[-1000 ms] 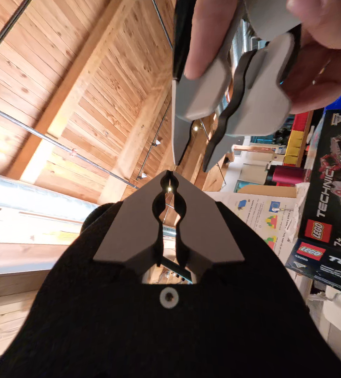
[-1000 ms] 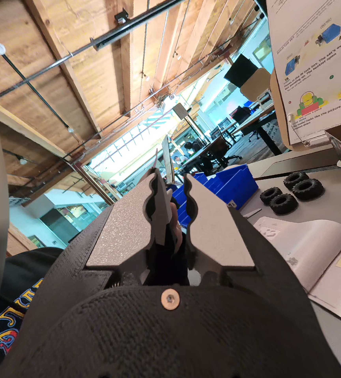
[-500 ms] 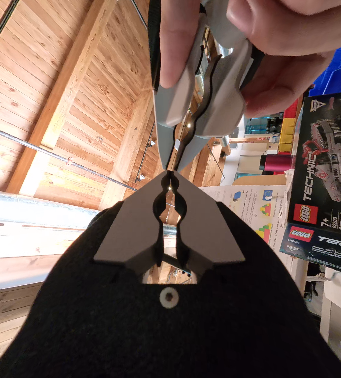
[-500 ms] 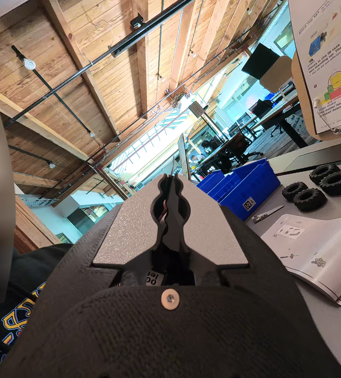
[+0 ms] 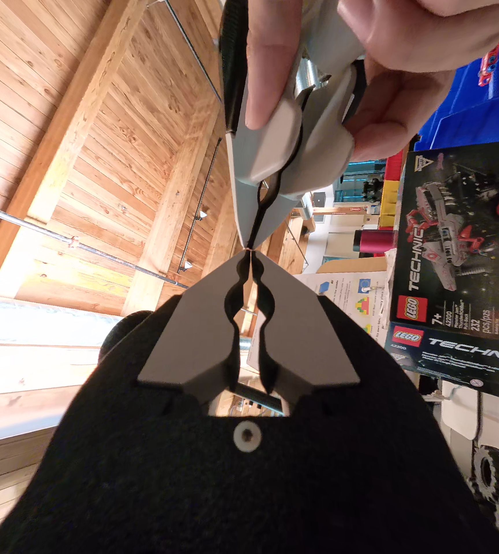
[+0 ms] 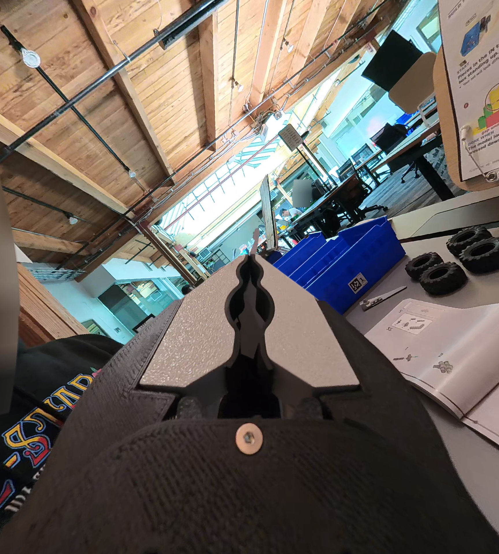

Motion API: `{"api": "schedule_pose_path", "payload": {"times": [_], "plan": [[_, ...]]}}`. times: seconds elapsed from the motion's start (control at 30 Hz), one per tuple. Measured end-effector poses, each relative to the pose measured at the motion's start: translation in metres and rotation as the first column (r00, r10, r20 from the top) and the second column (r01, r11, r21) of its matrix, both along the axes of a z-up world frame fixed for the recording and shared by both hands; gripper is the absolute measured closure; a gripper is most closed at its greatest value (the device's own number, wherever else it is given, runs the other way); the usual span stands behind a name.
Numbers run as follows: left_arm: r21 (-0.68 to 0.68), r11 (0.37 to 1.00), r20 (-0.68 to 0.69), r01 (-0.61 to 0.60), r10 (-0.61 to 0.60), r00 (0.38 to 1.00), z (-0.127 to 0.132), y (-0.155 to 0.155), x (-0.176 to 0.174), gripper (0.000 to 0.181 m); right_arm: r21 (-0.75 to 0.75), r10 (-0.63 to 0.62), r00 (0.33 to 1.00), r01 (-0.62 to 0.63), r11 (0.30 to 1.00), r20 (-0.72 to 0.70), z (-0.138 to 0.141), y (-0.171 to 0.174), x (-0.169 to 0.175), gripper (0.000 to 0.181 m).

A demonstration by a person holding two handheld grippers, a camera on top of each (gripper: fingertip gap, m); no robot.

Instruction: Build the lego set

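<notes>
Left wrist view shows our left gripper (image 5: 249, 254) and right gripper (image 5: 249, 244) tip to tip, fingers pressed together empty, risking a glancing slip if misaligned.

Printed black set box (image 5: 464, 257), lettered instruction sheet (image 6: 488, 90), code sticker on blue bin (image 6: 357, 283), numbered booklet (image 6: 440, 353)
</notes>
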State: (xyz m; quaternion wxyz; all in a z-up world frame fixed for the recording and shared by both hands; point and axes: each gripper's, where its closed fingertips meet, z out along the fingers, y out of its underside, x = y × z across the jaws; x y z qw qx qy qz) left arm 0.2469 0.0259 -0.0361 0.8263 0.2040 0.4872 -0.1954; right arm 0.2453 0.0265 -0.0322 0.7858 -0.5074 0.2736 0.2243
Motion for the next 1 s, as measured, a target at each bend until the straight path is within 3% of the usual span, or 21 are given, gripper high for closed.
{"api": "schedule_pose_path", "payload": {"times": [0.53, 0.63, 0.7, 0.77, 0.83, 0.93, 1.0], "plan": [[-0.022, 0.996, -0.161, 0.083, -0.086, 0.983, -0.022, -0.001, -0.001, 0.162, -0.038, 0.078, 0.997, -0.079, 0.996, -0.003, -0.017, -0.004, 0.002, 0.181], [-0.098, 0.987, -0.261, 0.128, -0.149, 0.954, -0.025, 0.006, -0.001, 0.157, -0.102, 0.116, 0.993, -0.115, 0.988, -0.003, -0.028, -0.008, 0.002, 0.181], [-0.18, 0.97, -0.381, 0.164, -0.223, 0.897, -0.031, 0.014, -0.001, 0.154, -0.196, 0.188, 0.982, -0.186, 0.963, -0.008, -0.047, -0.009, -0.005, 0.181], [-0.265, 0.946, -0.569, 0.184, -0.308, 0.762, -0.049, 0.021, 0.0, 0.152, -0.314, 0.286, 0.957, -0.286, 0.905, -0.046, -0.076, -0.008, -0.017, 0.181], [-0.327, 0.93, -0.755, 0.166, -0.363, 0.546, -0.08, 0.028, 0.0, 0.15, -0.418, 0.367, 0.922, -0.385, 0.823, -0.126, -0.111, -0.005, -0.029, 0.181], [-0.323, 0.94, -0.937, 0.108, -0.333, 0.1, -0.145, 0.04, -0.016, 0.147, -0.508, 0.427, 0.878, -0.475, 0.718, -0.217, -0.153, 0.005, -0.037, 0.181], [-0.316, 0.948, -0.942, 0.047, -0.308, -0.136, -0.178, 0.05, -0.027, 0.148, -0.538, 0.467, 0.846, -0.526, 0.658, -0.256, -0.172, 0.01, -0.041, 0.181]]}}
